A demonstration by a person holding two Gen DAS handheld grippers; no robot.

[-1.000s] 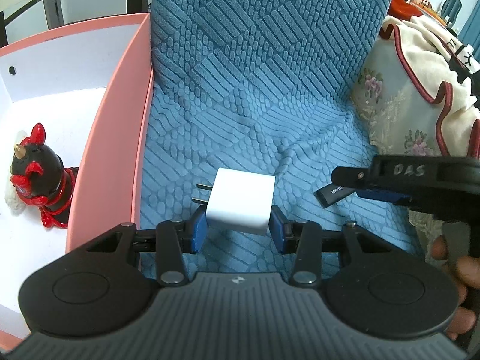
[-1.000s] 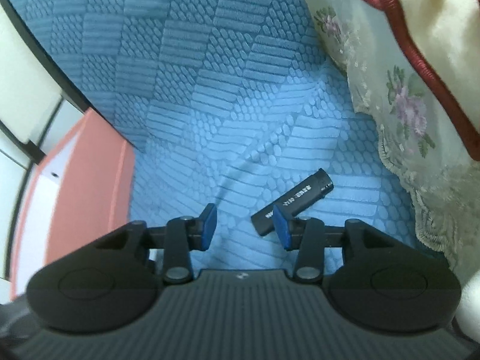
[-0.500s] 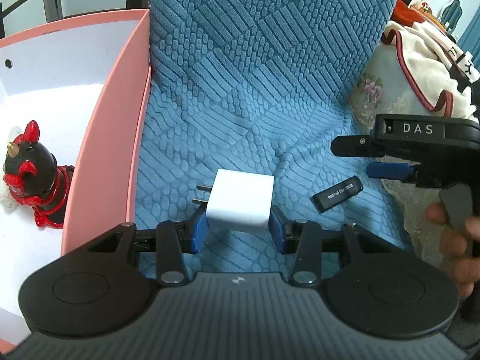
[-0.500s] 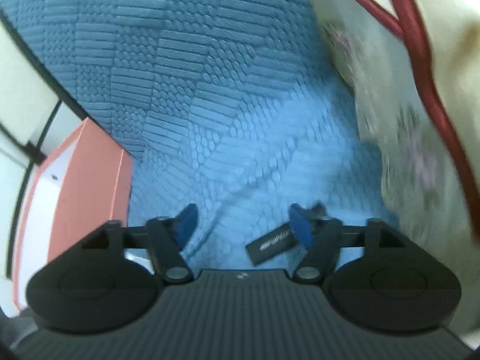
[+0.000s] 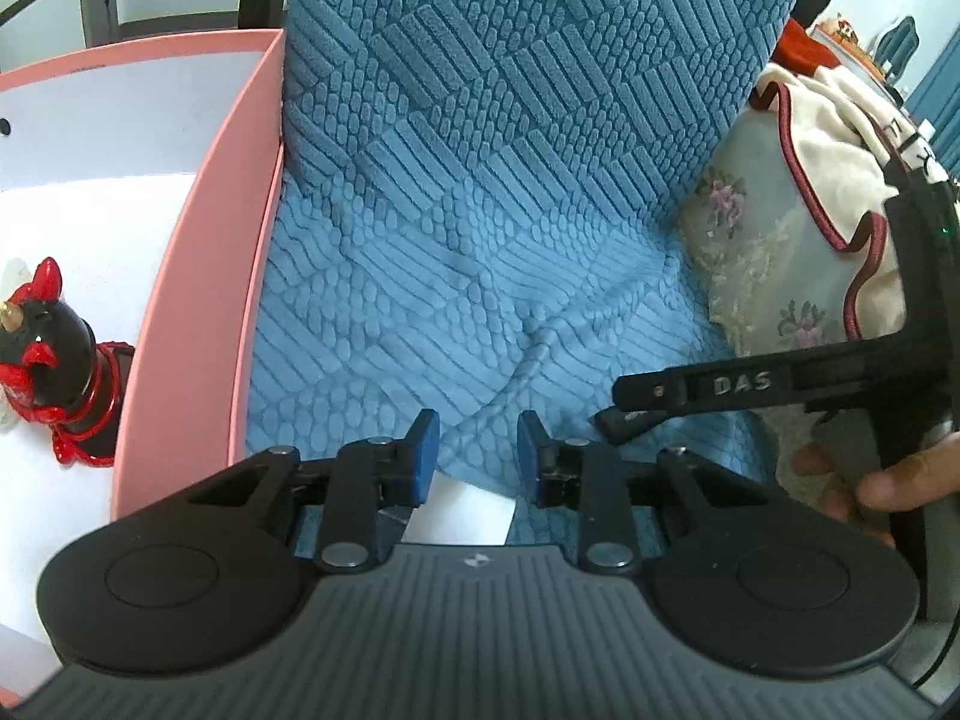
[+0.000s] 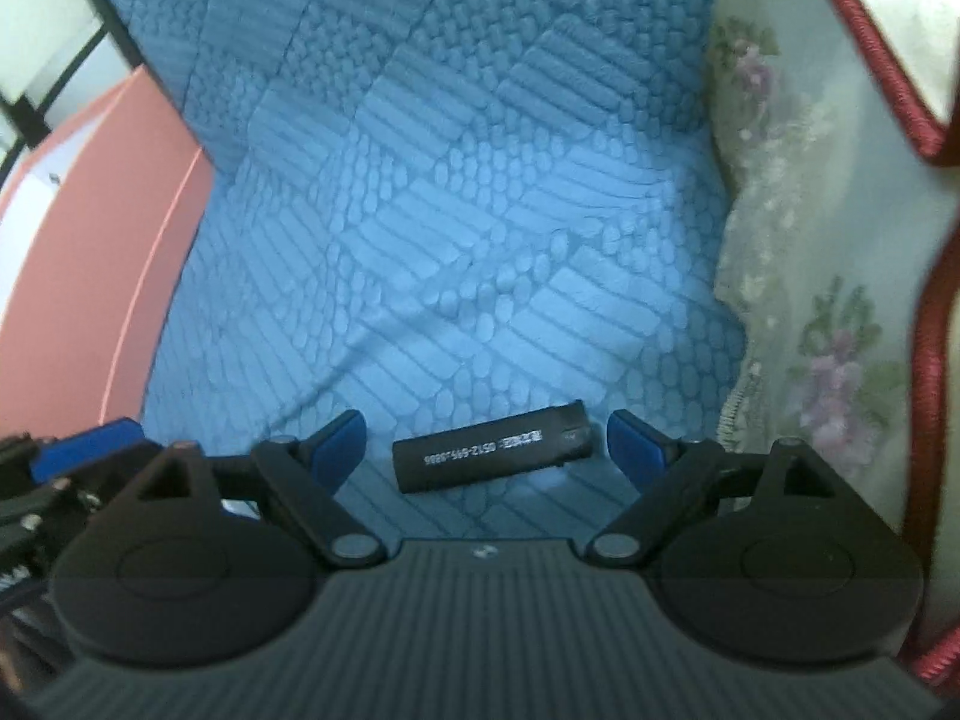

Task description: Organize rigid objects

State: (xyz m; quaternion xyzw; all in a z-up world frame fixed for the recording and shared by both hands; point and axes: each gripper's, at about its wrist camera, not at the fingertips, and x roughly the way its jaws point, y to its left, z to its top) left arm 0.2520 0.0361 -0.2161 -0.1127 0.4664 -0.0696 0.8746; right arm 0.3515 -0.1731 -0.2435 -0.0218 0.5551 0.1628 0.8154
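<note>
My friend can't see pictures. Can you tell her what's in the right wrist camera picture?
The right tongs are open, a blue pad on each side of a small black stick with white printing, maybe a USB drive, lying on a bumpy blue blanket. A pink box is on the left and a flowery cushion with red trim on the right.

A white, boxy plastic plug adapter [image 5: 461, 513] lies on the blue quilted sofa cover [image 5: 480, 276]. A slim black stick-shaped flash drive with white print [image 6: 493, 447] lies flat there, nearly crosswise.

A black-and-red horned figurine [image 5: 51, 366] stands inside the pink-walled box [image 5: 198, 276].
</note>
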